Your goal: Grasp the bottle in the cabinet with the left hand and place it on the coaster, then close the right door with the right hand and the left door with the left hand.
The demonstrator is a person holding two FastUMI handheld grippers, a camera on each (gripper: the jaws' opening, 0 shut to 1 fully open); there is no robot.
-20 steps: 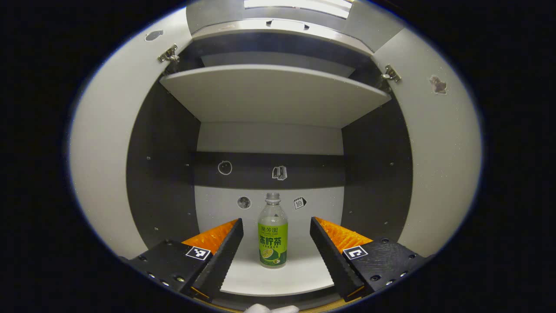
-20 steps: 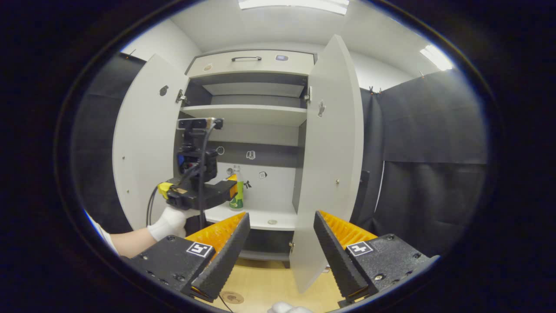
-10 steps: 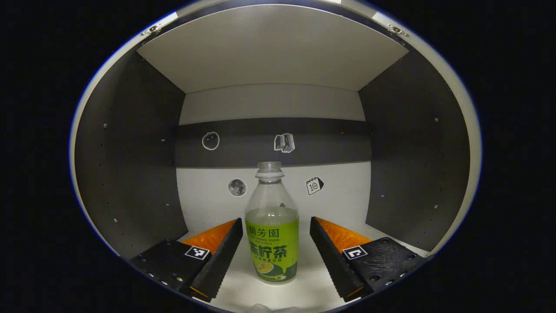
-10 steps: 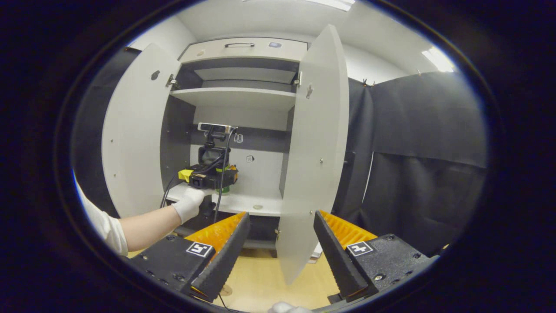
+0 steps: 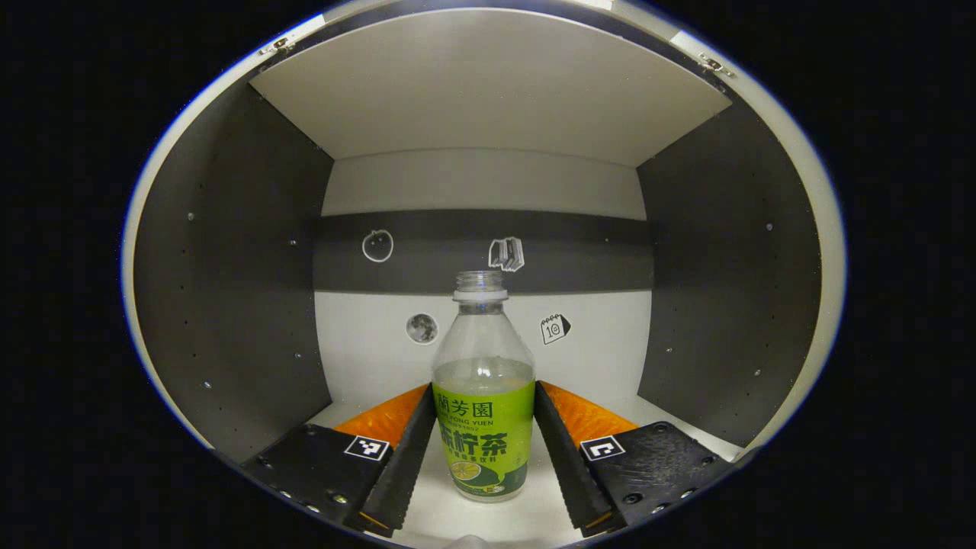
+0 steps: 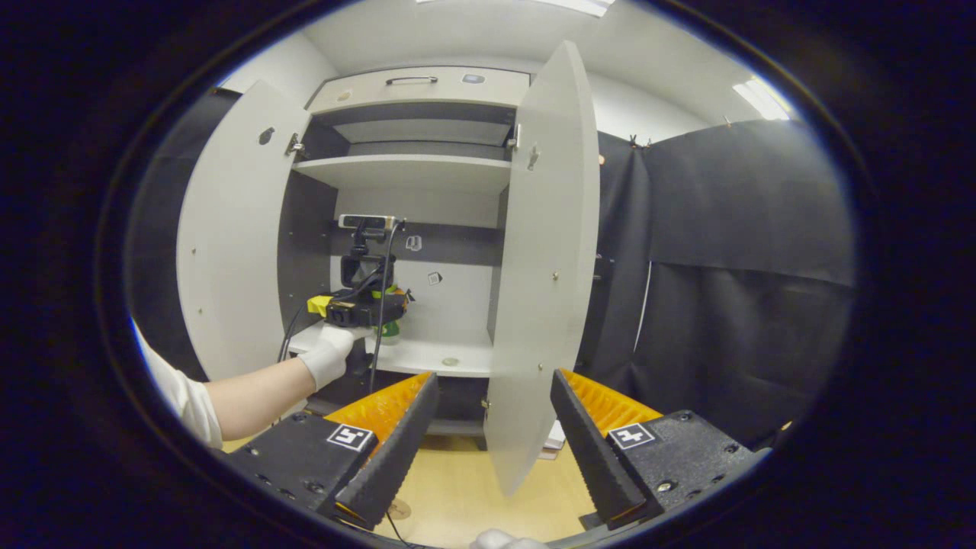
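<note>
Left gripper (image 5: 483, 446) closing on uncapped tea bottle (image 5: 483, 396), low cabinet shelf (image 5: 518, 518).
Jaws narrow, flanking the label, contact unclear. I judge it light, thin, squashy, spillable: hold label band, upright. Right gripper (image 6: 494, 427) wide, empty.

The cabinet (image 6: 427, 80) is seen with both doors open. The right door (image 6: 545, 259) stands edge-on, right of the cabinet shelf (image 6: 427, 354). Above that shelf, the left gripper (image 6: 385, 309) is held by a gloved hand (image 6: 328, 358) against the bottle (image 6: 390, 328). The right gripper (image 6: 492, 435) is held with fingers apart, in front of the cabinet.
</note>
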